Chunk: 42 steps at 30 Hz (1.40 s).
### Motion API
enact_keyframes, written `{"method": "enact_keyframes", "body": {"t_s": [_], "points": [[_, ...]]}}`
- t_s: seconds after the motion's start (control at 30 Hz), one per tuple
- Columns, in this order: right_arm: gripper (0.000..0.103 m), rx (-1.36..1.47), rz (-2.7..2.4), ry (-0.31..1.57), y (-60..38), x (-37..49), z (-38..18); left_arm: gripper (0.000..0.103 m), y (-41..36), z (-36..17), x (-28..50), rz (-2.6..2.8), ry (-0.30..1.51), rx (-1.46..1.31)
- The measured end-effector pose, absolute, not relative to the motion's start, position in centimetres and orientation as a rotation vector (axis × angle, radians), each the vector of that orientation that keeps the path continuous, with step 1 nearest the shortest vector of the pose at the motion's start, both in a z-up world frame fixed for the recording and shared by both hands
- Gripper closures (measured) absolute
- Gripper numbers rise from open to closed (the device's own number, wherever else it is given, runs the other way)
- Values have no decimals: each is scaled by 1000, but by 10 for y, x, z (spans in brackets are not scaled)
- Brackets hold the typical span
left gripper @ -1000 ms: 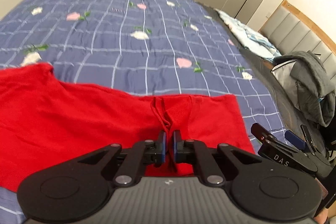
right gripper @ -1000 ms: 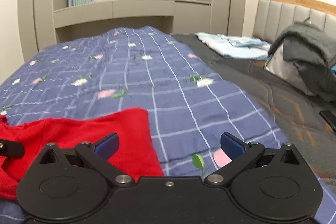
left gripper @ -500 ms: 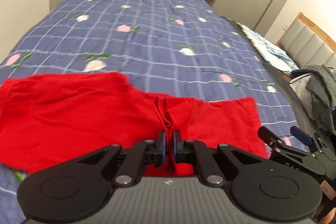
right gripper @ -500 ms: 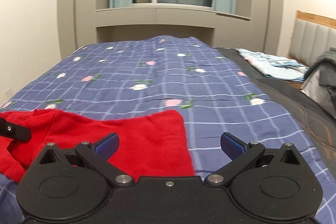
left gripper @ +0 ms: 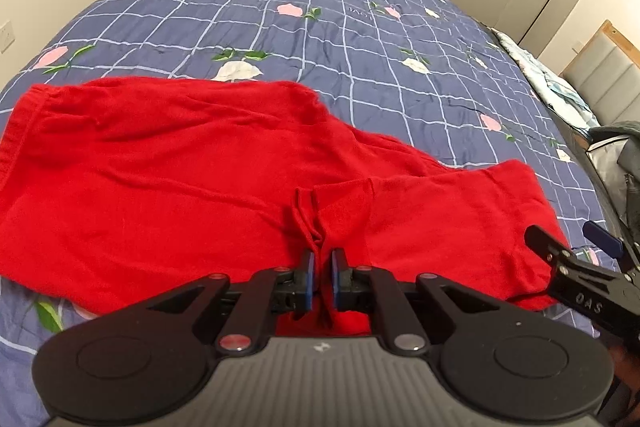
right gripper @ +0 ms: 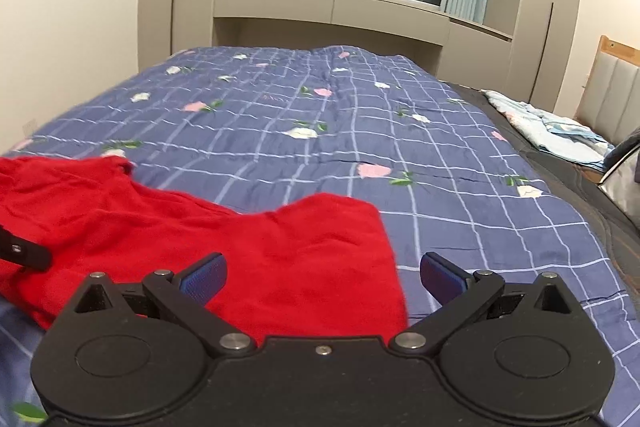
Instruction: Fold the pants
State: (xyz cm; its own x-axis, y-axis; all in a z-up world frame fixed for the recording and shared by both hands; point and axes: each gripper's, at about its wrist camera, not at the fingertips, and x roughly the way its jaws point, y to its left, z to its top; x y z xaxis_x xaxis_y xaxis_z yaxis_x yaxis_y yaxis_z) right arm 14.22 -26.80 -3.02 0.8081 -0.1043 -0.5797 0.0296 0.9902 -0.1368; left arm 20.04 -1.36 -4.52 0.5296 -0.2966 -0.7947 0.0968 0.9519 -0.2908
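Observation:
The red pants (left gripper: pixel 168 163) lie spread across the blue checked bedspread (left gripper: pixel 320 27), legs running left. My left gripper (left gripper: pixel 322 273) is shut on the pants' waistband by the red drawstring (left gripper: pixel 306 227). My right gripper (right gripper: pixel 322 277) is open, with the right corner of the pants (right gripper: pixel 304 251) lying between and just under its fingers. In the left wrist view the right gripper (left gripper: pixel 576 267) shows at the right edge. A finger of the left gripper (right gripper: pixel 22 251) shows at the left edge of the right wrist view.
The bed reaches back to a beige cabinet (right gripper: pixel 328 7) under a window. A light blue folded blanket (right gripper: pixel 552 131) lies far right, with grey clothing (left gripper: pixel 624 163) and a padded headboard (right gripper: pixel 616 99) beyond it.
Both grippers swung left across the bed. The left gripper kept its hold on the waistband. More of the pants' legs and the left wall came into view.

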Motion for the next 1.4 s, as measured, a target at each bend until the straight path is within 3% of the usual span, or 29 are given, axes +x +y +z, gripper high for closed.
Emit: {"method": "enact_keyframes", "body": {"t_s": [0.1, 0.2, 0.23, 0.77, 0.9, 1.07, 1.27, 1.4], "points": [[1, -128, -105, 616, -281, 152, -34, 82, -13, -42, 200, -246, 953, -231], [1, -124, -141, 609, -293, 168, -36, 39, -15, -41, 203, -246, 916, -252], [1, -123, -149, 610, -298, 174, -38, 35, -17, -41, 205, -227, 899, -247], [0, -146, -220, 661, -314, 215, -81, 31, -26, -66, 231, -103, 930, -136], [0, -134, -213, 670, -316, 210, -73, 16, -22, -59, 223, -87, 941, -145], [0, -103, -198, 619, -299, 171, -51, 10, -27, -52, 197, -101, 936, -89], [0, -146, -177, 704, -275, 144, -72, 0, -41, -65, 187, -56, 953, 10], [0, -128, -168, 709, -279, 145, -75, 1, -37, -61, 188, -51, 959, -12]]}}
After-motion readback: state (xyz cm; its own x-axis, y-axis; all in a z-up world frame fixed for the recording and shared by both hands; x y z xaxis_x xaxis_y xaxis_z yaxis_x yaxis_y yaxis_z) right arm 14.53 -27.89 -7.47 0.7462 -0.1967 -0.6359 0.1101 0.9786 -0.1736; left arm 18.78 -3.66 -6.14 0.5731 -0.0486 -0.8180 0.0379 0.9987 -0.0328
